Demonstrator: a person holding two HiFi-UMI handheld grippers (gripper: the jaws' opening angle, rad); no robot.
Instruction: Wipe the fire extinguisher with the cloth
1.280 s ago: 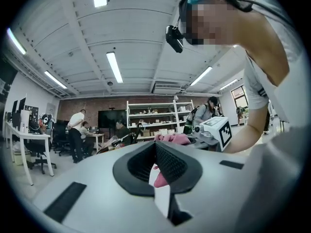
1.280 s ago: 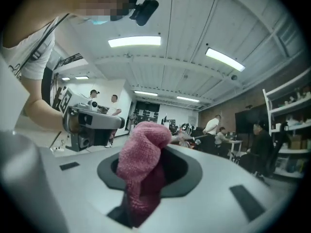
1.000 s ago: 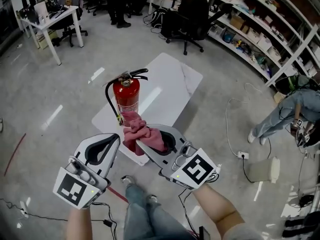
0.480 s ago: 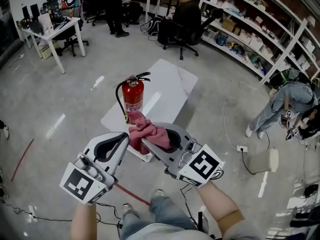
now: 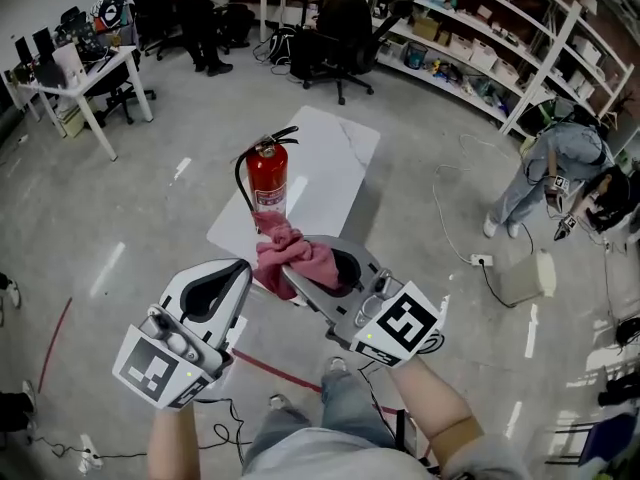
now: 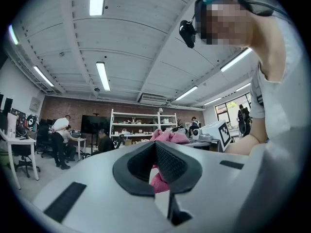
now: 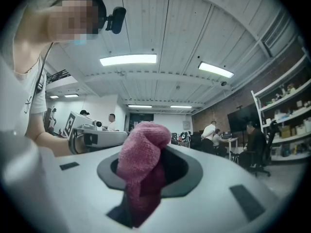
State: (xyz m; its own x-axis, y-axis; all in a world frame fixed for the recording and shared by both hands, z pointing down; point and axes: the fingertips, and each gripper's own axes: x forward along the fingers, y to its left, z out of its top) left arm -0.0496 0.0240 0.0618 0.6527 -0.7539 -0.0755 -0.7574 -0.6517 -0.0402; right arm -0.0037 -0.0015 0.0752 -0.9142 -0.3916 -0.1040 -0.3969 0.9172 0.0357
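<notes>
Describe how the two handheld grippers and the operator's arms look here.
Both the left gripper and right gripper are light grey shells with curved jaws lined in black textured pads. Each carries a white cube with black square markers. The person wears a white short-sleeved T-shirt.

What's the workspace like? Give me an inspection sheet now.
Surface: white table.
Job's things: red extinguisher upright on the table; pink cloth near its base, contact unclear.
Clutter: nothing seen on the table.
Grippers: right gripper shut on the cloth; left gripper shut, empty.
Cables: cable on the floor to a power strip.
Surroundings: shelves, desk, chair, person.
</notes>
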